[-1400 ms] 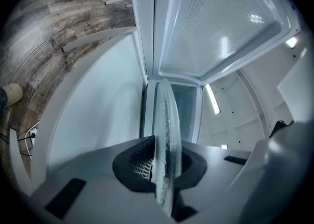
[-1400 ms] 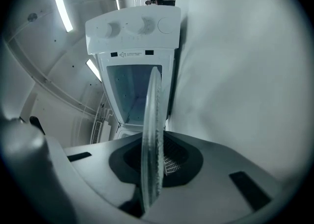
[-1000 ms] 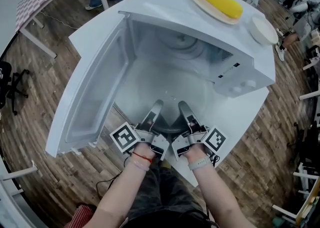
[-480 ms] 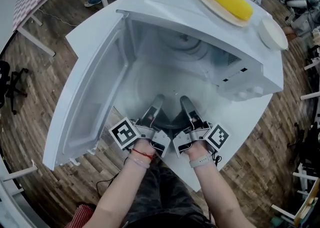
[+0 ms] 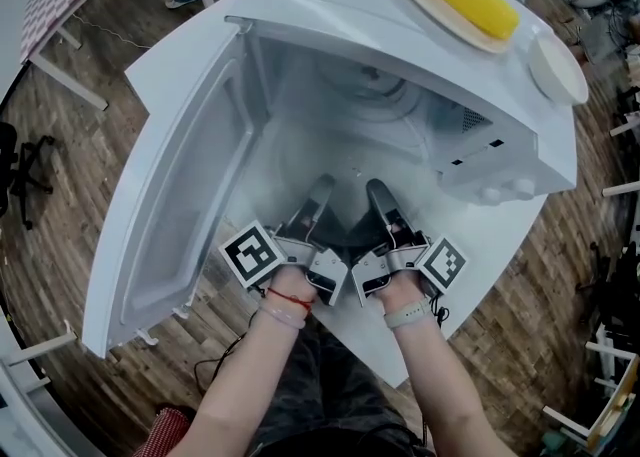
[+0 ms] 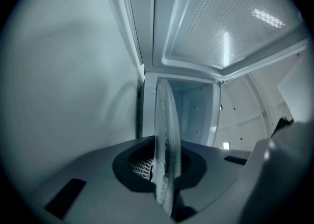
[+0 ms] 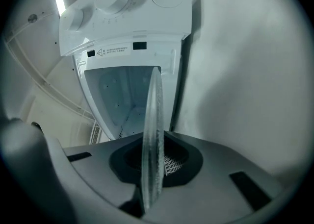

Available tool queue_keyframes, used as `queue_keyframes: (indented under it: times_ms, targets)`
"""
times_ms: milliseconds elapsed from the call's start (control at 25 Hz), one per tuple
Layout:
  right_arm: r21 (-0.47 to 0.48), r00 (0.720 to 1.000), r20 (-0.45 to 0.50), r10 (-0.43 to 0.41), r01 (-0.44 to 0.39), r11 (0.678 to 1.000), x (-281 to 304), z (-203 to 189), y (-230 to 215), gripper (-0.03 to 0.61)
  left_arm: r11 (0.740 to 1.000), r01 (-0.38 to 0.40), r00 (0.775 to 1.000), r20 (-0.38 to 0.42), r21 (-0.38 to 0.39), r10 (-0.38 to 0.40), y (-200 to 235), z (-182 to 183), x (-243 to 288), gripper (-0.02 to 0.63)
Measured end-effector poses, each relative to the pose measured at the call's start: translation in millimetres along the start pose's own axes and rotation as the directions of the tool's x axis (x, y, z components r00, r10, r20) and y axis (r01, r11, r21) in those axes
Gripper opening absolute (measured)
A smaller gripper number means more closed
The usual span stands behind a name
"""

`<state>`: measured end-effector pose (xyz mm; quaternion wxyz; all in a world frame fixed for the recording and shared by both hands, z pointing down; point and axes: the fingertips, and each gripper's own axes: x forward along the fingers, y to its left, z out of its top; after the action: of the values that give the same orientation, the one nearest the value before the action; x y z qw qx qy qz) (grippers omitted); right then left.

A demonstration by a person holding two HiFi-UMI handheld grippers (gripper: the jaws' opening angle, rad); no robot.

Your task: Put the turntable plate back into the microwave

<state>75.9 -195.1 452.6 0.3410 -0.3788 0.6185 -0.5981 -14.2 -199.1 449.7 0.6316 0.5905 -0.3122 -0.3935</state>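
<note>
Small print and a warning triangle on the white microwave (image 7: 128, 2) below its dials are too small to read. Both forearms reach forward, side by side, at the table's (image 5: 470, 245) near edge. The left gripper (image 6: 164, 169) and right gripper (image 7: 152, 169) each clamp the near rim of the clear glass turntable plate (image 6: 164, 130). The plate is at the open cavity mouth, slightly further in than a second ago.
</note>
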Motion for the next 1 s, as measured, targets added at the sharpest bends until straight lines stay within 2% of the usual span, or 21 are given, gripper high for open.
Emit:
queue_keyframes:
  times_ms: [560,760,1000]
  targets:
    - [0.007,0.999,0.034,0.001,-0.001,1.0,3.0,4.5,-0.9,0.041,0.999,0.026,1.0,-0.002,-0.029,-0.026,-0.9,4.4,4.0,0.031]
    - [0.011,0.999,0.036,-0.01,0.01,1.0,23.4,18.2,-3.4,0.041,1.0,0.012,1.0,-0.019,-0.016,-0.012,-0.8,12.6,21.5,0.032]
    - [0.004,1.0,0.021,-0.015,0.015,1.0,25.8,20.0,-3.8,0.041,1.0,0.005,0.999,-0.054,0.017,-0.005,-2.2,8.1,17.2,0.032]
